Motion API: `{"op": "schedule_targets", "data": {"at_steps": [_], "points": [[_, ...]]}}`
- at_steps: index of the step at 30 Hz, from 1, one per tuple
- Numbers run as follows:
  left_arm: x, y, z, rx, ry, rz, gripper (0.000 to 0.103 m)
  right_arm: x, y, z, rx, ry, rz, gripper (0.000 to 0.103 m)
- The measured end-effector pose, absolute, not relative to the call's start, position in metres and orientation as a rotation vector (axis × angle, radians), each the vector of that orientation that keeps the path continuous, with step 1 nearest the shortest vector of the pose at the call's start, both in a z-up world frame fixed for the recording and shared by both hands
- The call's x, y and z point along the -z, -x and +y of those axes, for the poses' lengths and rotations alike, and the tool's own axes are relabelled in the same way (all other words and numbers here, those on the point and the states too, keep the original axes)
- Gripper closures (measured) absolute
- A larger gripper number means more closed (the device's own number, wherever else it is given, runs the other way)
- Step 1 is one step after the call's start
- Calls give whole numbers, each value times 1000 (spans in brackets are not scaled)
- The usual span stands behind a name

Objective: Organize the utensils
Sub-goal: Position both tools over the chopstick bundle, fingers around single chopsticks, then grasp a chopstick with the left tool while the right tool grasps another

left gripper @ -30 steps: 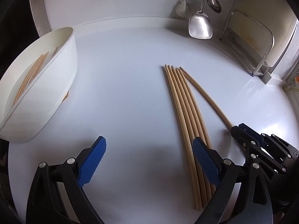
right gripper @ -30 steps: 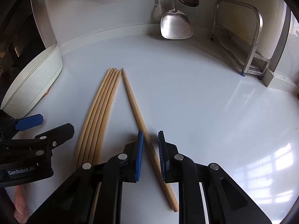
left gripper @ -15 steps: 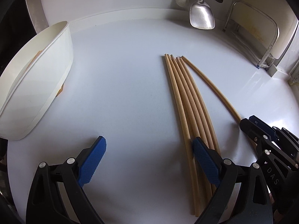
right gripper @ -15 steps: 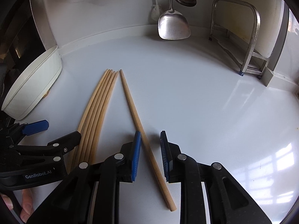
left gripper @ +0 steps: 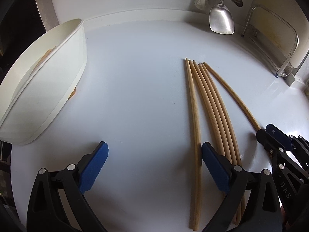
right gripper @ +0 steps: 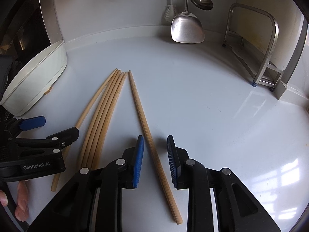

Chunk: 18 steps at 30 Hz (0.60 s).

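Your right gripper [right gripper: 155,160] is opening, pads clear of the lone chopstick [right gripper: 143,119] lying between them on the counter [right gripper: 212,106] (your left gripper [left gripper: 154,166] gapes wide, empty).

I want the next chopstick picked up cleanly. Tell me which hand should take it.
Right, probably. The right gripper already straddles the lone chopstick, its fingers opening, pads clear of the wood. The left gripper is wide open, with one chopstick beside its right finger and bare counter between.
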State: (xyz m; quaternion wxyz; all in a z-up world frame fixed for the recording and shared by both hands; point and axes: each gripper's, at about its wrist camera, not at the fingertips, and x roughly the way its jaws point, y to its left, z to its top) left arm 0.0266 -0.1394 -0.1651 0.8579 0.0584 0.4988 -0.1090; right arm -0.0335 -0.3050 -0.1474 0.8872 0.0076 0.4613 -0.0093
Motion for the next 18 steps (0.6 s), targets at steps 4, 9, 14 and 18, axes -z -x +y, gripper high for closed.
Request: {"op": "schedule_targets", "data": {"at_steps": [4,9,14,18], "points": [[165,-33,-141,228,-123,1052,7,148,29,-300,-5,29,961,79],[164,-39,-145,231,-123,1049,8,148,25,-299,-13,31,967,79],[165,-41,-148,241,-125,1026,9,149,25,-300,-11,30,966,79],[162,-37,-151,263,-135,1007,26,148,25,-301,-10,32,968,79]]}}
